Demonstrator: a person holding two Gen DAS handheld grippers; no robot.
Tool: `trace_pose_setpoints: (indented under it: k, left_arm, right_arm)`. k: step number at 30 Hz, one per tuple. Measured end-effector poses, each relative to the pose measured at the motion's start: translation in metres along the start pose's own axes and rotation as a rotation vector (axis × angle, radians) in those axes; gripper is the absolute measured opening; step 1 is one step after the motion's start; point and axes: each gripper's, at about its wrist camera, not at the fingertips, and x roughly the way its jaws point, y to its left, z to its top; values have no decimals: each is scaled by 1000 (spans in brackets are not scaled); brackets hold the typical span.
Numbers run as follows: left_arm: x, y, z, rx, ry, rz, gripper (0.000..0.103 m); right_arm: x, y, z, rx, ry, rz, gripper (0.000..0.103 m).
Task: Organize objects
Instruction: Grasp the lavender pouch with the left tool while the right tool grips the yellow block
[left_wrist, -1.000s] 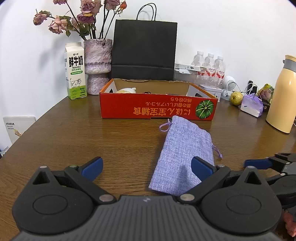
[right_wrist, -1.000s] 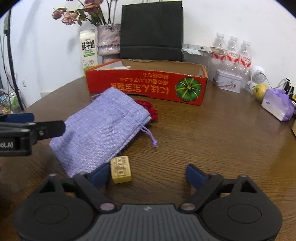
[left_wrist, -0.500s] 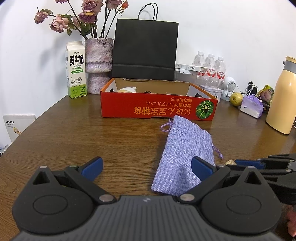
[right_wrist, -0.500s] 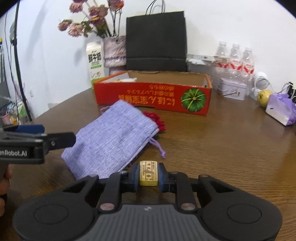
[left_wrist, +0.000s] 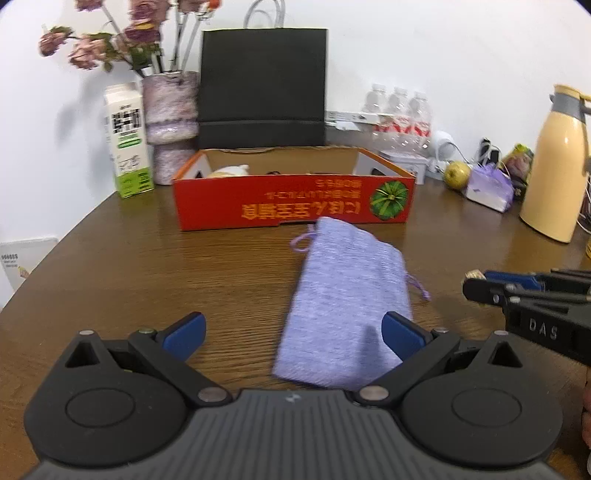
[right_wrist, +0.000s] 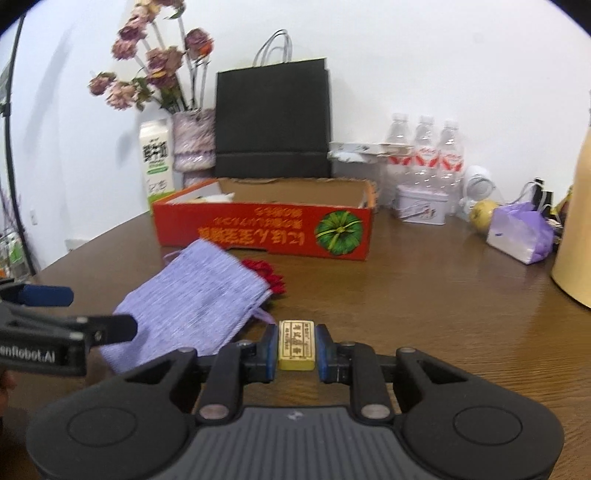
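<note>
The red box (right_wrist: 264, 230) stands open-topped at the back of the desk (right_wrist: 443, 314), and it serves as the landmark here. In front of the box the purple pouch (left_wrist: 345, 295) lies flat where it lay a second ago, a red trinket (right_wrist: 267, 275) peeking from under its far edge. The change is on the right: the right tongs (right_wrist: 296, 349), open a second ago, have closed on the small gold bar (right_wrist: 296, 345) and raised it off the desk, in front of the box and just right of the pouch. The bar looks ready to carry to the box or pouch. The left tongs (left_wrist: 293, 334) hover wide open, gripping nothing, over the pouch's near end.
</note>
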Motion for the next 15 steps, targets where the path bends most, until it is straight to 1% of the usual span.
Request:
trace_pose_setpoints:
  k: [3,8,15]
  left_arm:
    - [6,-13,4,37,19,-8,103]
    - [19,-36,9,114,42,3,103]
    - [40,-58,8,197,65,60,103]
  right_arm:
    - [-3,-9,2,34,-14,-4,20]
    - [-6,-19,3,61,-30,-11,20]
    - [-8,-34,3,85,-33,-21,20]
